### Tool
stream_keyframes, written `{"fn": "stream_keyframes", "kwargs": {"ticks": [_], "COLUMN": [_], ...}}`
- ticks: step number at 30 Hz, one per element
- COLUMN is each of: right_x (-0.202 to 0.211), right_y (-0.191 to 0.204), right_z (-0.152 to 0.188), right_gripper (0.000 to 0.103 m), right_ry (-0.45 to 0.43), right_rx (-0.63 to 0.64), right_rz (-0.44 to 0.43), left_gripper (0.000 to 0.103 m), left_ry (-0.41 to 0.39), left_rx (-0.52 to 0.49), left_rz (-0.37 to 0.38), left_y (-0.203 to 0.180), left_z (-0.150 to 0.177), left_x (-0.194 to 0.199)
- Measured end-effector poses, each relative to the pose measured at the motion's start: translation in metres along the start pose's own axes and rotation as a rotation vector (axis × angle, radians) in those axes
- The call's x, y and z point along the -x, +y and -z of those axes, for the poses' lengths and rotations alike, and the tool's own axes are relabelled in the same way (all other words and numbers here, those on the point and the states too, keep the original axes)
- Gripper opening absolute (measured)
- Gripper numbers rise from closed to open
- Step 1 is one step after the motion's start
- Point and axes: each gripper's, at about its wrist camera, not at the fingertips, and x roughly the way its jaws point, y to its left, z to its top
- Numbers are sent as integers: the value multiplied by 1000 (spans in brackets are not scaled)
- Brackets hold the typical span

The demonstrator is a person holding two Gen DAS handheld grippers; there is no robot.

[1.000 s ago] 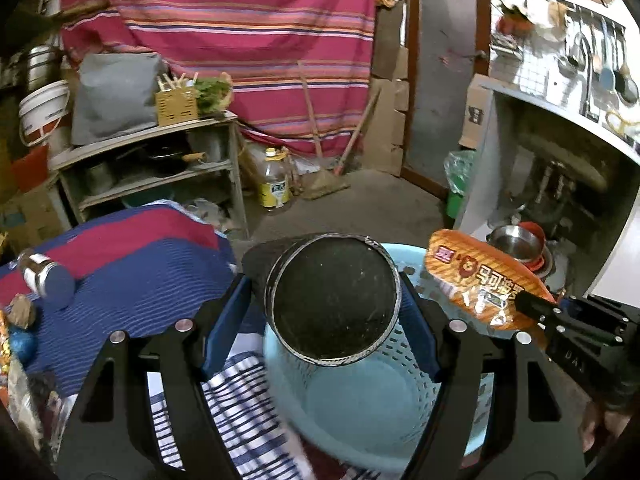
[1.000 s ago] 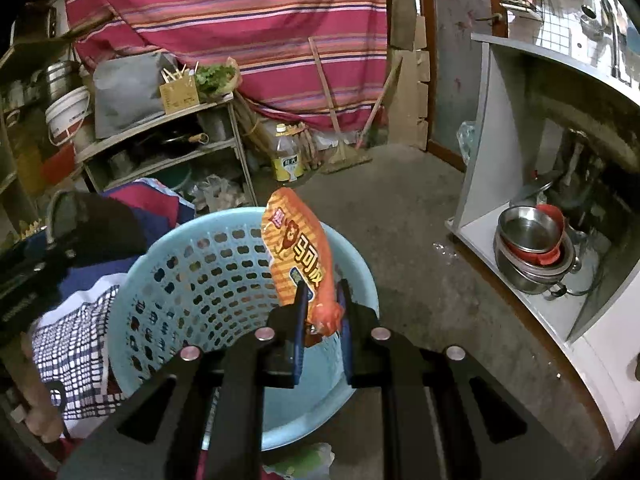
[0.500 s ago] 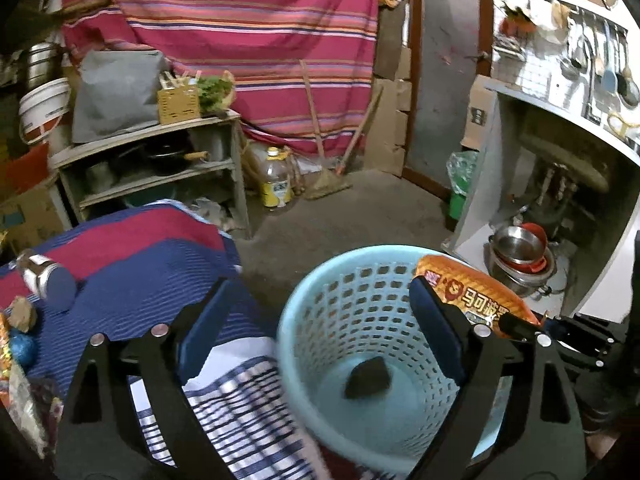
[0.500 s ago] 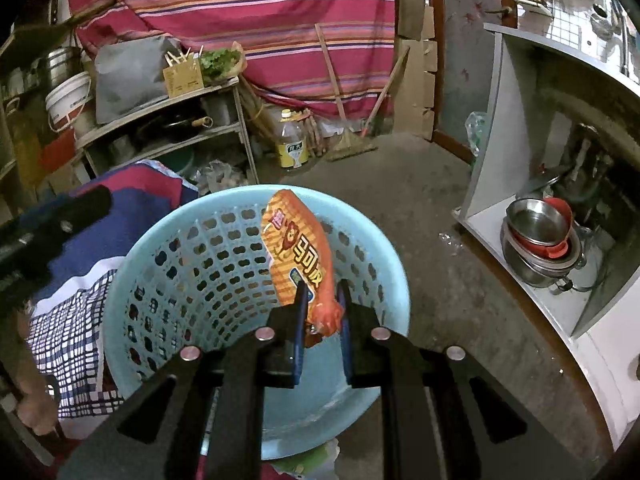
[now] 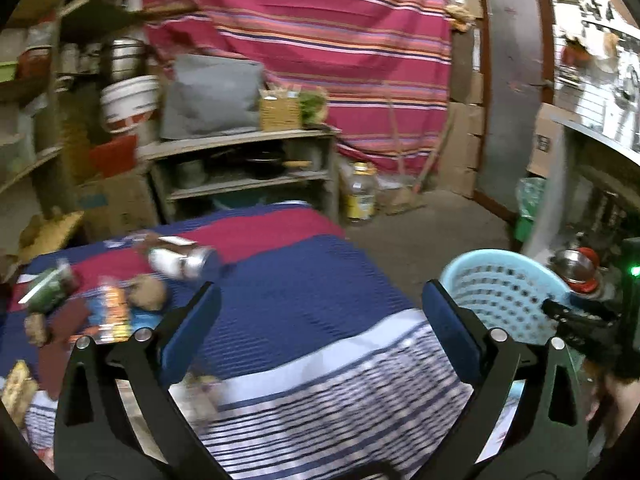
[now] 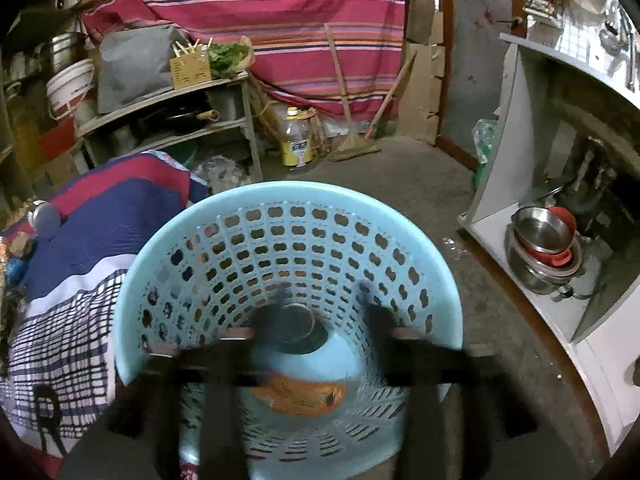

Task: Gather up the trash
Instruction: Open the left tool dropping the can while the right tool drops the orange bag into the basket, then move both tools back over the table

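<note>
Wrapper (image 6: 298,394) in basket (image 6: 288,200), below open R gripper (image 6: 324,312).

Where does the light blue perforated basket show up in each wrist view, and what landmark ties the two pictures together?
Left wrist view: the light blue basket sits at the right edge, beside the striped cloth, just past the left claw's right finger.
Right wrist view: the basket fills the centre and bottom, directly below the right claw, with an orange wrapper inside.
Shared landmark: the yellow-labelled bottle on the floor before the striped curtain.
</note>
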Motion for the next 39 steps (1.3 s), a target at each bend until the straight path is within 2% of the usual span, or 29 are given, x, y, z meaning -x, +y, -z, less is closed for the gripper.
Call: {"fn": "stream_keyframes", "kwargs": {"ticks": [5,9,15,28,39], "right_x": [3,24,55,116,142], "right_y": [12,38,86,218,281], "right_z": [-2,-5,-2,26,54], "right_gripper": [73,82,84,85,85], "right_ry": [-4,-66,-108,-142,-165], "right_rx": [4,44,67,195,246], "right_rz": [-23,-25,-98,-240,-288], "left_gripper": [97,97,97,97,97], "left_ry": [-5,-12,-5,1,33], "left_rx": [48,83,132,173,212], "left_rz": [-87,-141,-205,-256,-274], "left_y": [56,97,147,204,243], "left_z": [6,15,31,61,95], "left_x": [21,38,62,99,114]}}
